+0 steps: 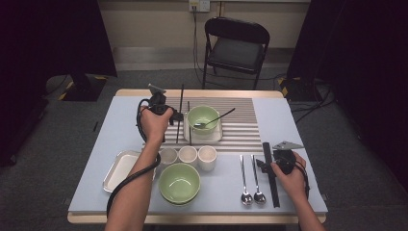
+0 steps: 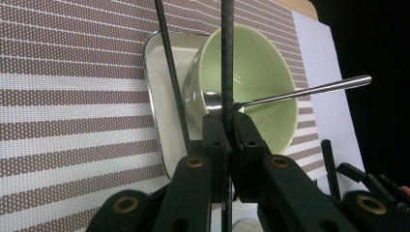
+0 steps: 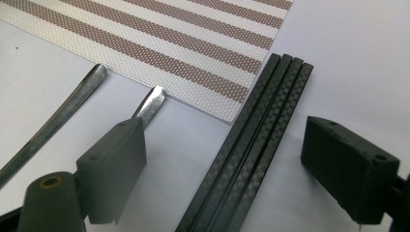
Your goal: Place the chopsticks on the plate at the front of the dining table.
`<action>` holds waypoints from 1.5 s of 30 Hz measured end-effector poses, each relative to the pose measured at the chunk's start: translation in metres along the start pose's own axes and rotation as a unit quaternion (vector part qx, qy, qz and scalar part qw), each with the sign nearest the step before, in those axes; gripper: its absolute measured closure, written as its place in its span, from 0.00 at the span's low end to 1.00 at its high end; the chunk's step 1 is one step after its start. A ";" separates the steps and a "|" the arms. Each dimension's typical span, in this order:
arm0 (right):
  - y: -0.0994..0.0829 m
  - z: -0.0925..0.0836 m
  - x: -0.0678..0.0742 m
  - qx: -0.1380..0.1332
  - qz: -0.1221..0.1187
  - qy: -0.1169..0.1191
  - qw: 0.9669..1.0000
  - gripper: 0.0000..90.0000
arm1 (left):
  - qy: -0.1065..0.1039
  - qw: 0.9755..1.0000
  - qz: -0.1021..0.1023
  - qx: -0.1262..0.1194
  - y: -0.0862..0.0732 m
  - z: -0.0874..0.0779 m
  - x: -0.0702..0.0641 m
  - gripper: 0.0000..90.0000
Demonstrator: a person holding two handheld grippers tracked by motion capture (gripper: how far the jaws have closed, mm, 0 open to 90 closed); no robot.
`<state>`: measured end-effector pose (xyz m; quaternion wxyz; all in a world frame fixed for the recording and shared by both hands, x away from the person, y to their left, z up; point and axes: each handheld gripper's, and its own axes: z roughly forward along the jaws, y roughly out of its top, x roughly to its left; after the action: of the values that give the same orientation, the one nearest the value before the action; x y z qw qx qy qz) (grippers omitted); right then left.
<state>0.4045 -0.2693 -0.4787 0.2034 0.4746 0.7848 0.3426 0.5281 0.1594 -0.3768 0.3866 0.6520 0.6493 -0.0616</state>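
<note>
Left gripper (image 2: 226, 125) fingers clamped on one black chopstick (image 2: 226, 58), upright over green bowl (image 2: 251, 72) with spoon (image 2: 300, 92); second chopstick (image 2: 170, 67) beside. Right gripper (image 3: 227, 169) fingers wide, straddling chopsticks bundle (image 3: 251, 140) on worktop (image 3: 348, 48).

Glossy, smooth glaze on the green bowl (image 2: 256, 72), like ceramic. Polished metal on the spoon (image 2: 309, 89) resting in it, and on the two spoons (image 1: 252, 180) lying on the table. Woven, matt texture on the striped placemat (image 2: 72, 96), dotted with small holes. Chequered carbon-fibre-like weave on the black chopsticks (image 3: 256, 145), faintly sheened. Matt black plastic on the right gripper (image 3: 227, 159) pads. Smooth matt cover on the table (image 3: 367, 43).
</note>
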 end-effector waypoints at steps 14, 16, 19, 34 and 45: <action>0.000 0.000 0.000 -0.001 0.000 -0.001 1.000 0.17 | 0.003 1.000 -0.001 -0.002 0.002 0.009 0.001 0.96; 0.000 0.000 0.000 -0.001 0.000 0.000 1.000 0.17 | 0.005 1.000 -0.001 -0.003 0.002 0.010 0.001 0.96; 0.000 0.000 0.000 -0.001 0.000 0.000 1.000 0.17 | 0.006 1.000 -0.003 -0.005 0.002 0.011 0.002 0.96; 0.000 0.000 0.000 -0.001 0.000 -0.001 1.000 0.17 | 0.010 1.000 -0.019 -0.010 0.002 0.020 0.011 0.96; 0.000 0.000 0.000 0.000 0.000 0.000 1.000 0.17 | 0.014 1.000 -0.021 -0.008 0.000 0.026 0.016 0.96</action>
<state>0.4045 -0.2691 -0.4788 0.2039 0.4748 0.7845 0.3428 0.5415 0.1572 -0.4045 0.3813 0.6356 0.6690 -0.0556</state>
